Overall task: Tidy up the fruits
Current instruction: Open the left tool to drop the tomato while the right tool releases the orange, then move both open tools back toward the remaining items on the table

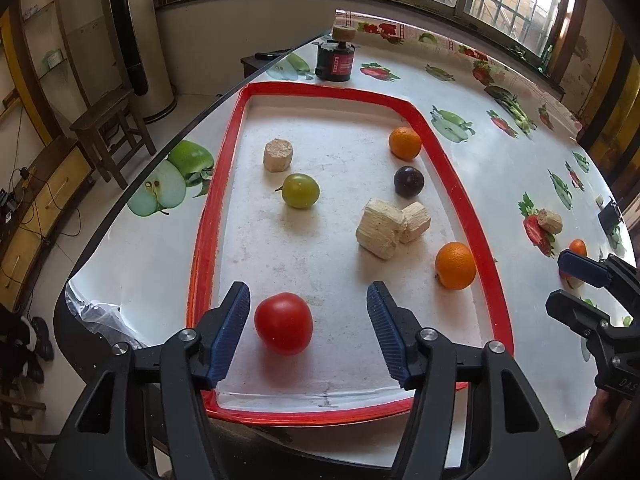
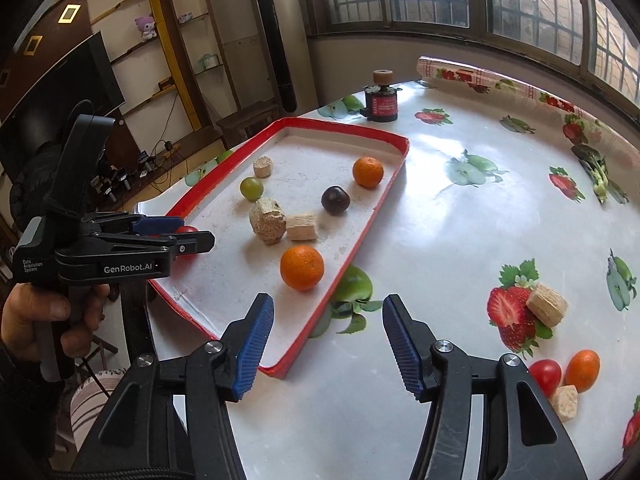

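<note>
Tomato (image 1: 283,323) sitting on the tray (image 1: 460,184) floor at the near end, right between the spread fingers of the left gripper (image 1: 308,334) but closer to the left finger, not touched yet. Round, so no long axis to fuss over. Probably just needs a small nudge sideways before squeezing. Right gripper (image 2: 328,346) also wide open, holding nothing, hovering over the tablecloth (image 2: 460,220) beside the tray, well off from that tomato. Readable on the left tool from the right view: "GenRobot.AI" and "Data Acquisition System". Red jar (image 2: 381,105) label too small to read.
</note>
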`<state>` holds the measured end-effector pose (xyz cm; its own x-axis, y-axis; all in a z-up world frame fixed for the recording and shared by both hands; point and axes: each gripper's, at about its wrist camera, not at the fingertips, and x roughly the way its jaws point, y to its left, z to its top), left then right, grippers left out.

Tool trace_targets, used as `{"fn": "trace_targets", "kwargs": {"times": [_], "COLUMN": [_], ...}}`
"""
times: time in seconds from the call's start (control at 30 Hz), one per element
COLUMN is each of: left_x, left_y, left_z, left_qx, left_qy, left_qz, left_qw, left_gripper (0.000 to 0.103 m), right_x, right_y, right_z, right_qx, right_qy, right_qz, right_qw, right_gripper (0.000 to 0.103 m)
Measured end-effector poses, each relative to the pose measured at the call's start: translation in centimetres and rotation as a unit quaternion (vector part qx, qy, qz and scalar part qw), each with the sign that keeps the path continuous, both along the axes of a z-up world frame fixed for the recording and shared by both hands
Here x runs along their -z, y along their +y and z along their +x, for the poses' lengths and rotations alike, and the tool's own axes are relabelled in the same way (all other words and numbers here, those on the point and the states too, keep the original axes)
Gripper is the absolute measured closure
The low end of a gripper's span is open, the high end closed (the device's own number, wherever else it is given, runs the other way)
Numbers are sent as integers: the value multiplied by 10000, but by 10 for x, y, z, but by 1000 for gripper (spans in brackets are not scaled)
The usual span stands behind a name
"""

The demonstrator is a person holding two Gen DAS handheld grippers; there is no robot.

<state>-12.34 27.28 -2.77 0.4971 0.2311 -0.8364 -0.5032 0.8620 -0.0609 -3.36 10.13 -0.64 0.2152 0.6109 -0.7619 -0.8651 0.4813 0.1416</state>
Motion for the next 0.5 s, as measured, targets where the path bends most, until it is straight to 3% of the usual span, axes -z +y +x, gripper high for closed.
{"fn": "trace_targets", "kwargs": {"times": [0.5], "left_x": [-17], "left_y": [-48], "left_z": [20], "left_qx": [540], "left_qy": [-176], "left_qz": [-11], "left_qw": [9984], "left_gripper": [43], "right_x": [-9], "right_y": [-87], "right_z": [29], "right_qx": [944], "right_qy": [-43], "right_qz": [79], "right_qw": [9955], "right_gripper": [44]}}
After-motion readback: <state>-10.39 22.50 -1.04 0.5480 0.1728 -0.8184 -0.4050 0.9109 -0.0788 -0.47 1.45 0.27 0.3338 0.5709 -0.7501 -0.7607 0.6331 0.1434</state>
